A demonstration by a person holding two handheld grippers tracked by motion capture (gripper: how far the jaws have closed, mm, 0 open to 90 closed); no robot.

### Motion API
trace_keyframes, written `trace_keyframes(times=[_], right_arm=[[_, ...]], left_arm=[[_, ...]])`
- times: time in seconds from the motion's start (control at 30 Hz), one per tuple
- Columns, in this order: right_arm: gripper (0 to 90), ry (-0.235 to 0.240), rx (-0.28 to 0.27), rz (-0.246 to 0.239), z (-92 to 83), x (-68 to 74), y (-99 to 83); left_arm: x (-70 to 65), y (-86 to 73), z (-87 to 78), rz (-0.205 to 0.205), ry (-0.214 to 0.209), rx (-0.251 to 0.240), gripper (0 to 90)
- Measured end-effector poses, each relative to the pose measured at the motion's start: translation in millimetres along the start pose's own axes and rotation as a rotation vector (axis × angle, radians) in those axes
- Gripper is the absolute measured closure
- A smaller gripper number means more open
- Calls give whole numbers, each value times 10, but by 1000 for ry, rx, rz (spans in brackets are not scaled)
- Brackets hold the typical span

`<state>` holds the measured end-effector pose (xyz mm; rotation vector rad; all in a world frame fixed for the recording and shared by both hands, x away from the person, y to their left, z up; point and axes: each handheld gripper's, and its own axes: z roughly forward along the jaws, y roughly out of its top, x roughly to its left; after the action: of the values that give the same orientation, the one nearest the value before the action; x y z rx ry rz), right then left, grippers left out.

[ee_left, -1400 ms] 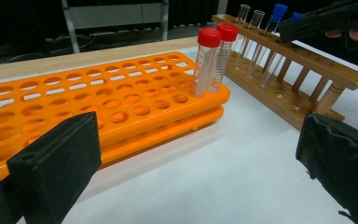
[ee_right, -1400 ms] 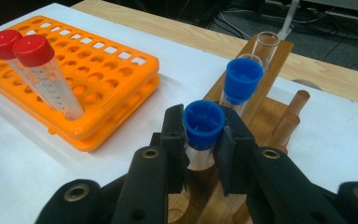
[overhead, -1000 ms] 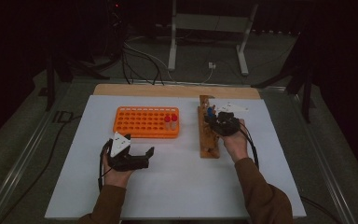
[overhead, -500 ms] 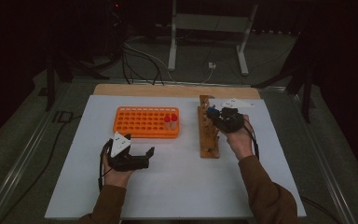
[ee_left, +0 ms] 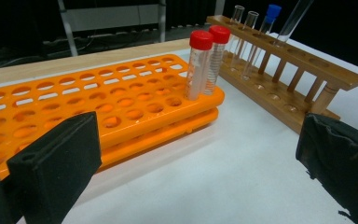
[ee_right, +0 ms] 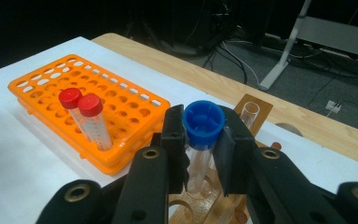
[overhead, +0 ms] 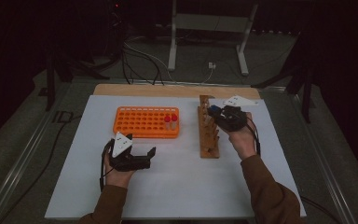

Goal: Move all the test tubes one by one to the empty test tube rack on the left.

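Observation:
My right gripper (ee_right: pixel 203 136) is shut on the blue cap of a clear tube (ee_right: pixel 202 122), held over the wooden rack (overhead: pixel 208 137) with its lower end near the rack's top bar. In the high view the right gripper (overhead: pixel 216 113) is over the rack's far half. Two red-capped tubes (ee_right: pixel 86 112) stand in the orange rack (overhead: pixel 142 122), at its right end. My left gripper (overhead: pixel 142 153) rests open on the white mat in front of that rack, nothing between its jaws. The left gripper (ee_left: pixel 196 163) faces the red-capped tubes (ee_left: pixel 205 60) and the wooden rack (ee_left: pixel 307 70).
A white mat (overhead: pixel 177 186) covers the table. Uncapped clear tubes (ee_left: pixel 242 28) and a blue-capped tube (ee_left: pixel 271 14) stand in the wooden rack's far end. Beside them a tilted clear tube (ee_left: pixel 292 19) runs out of the top edge. Cables and a metal stand (overhead: pixel 207 28) lie beyond.
My right gripper has risen a little with the blue-capped tube in it. The left gripper has stayed where it was.

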<state>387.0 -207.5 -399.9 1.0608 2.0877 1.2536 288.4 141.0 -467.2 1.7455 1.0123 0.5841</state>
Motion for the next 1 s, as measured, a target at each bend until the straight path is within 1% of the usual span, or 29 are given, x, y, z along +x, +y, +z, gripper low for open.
trace_keyframes(times=[0.17, 0.3, 0.33, 0.4, 0.43, 0.53, 0.67, 0.87, 0.93, 1.0], right_arm=[[756, 4, -11, 4, -35, 5, 5], [757, 20, -18, 4, -70, 19, 28], [757, 26, -18, 8, -75, 24, 32], [757, 36, -16, 5, -79, 40, 36], [757, 41, -15, 5, -80, 48, 37], [756, 65, -14, 10, -72, 76, 37], [756, 92, 0, -4, -61, 145, 40], [755, 132, 13, -34, -54, 261, 49], [754, 144, 17, -41, -49, 300, 44], [754, 162, 22, -45, -39, 352, 35]], left_arm=[[-33, 31, 1, 1, -8, -10, 6], [-72, 81, 10, 13, -15, -19, 6], [-82, 89, 13, 8, -16, -21, 7], [-114, 115, 30, -7, -31, -25, 10], [-135, 127, 41, -5, -33, -26, 10], [-198, 168, 89, 11, -42, -23, 11], [-280, 243, 177, 37, -58, -25, 29], [-427, 353, 339, 63, -85, -27, 84], [-474, 378, 388, 68, -95, -29, 114], [-517, 398, 430, 81, -102, -28, 146]])
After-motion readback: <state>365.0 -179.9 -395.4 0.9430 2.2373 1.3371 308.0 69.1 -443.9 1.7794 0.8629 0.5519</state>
